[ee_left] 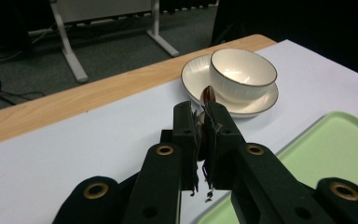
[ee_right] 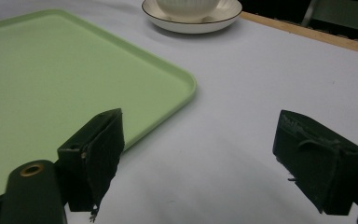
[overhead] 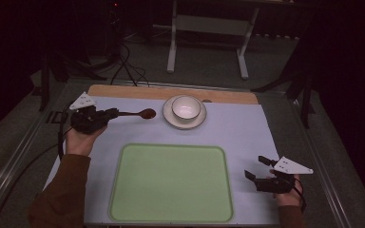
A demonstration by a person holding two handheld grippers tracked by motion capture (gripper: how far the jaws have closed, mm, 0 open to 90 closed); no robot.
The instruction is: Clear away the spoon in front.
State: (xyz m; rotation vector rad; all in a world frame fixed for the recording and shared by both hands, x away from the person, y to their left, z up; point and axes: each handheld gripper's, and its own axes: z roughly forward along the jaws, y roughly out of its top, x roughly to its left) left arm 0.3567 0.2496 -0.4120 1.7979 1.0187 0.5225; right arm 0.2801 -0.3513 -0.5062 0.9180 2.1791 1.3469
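Observation:
A dark brown spoon (overhead: 140, 113) is held level above the white mat, its bowl end pointing toward the saucer. My left gripper (overhead: 110, 113) is shut on its handle; in the left gripper view the spoon (ee_left: 208, 94) pokes out between the closed jaws. A white bowl (overhead: 186, 107) sits on a white saucer (overhead: 170, 118) at the far middle of the mat, also seen as bowl (ee_left: 242, 72) on saucer (ee_left: 193, 77). A light green tray (overhead: 171, 183) lies at the near middle. My right gripper (overhead: 257, 167) rests open at the near right, with nothing between its fingers (ee_right: 98, 149).
The white mat (overhead: 247, 133) covers a wooden table whose bare strip (overhead: 123, 91) runs along the far edge. Beyond it stand a white table frame (overhead: 173, 42) and cables on the floor (overhead: 126, 66). The tray (ee_right: 51, 84) lies left of my right gripper.

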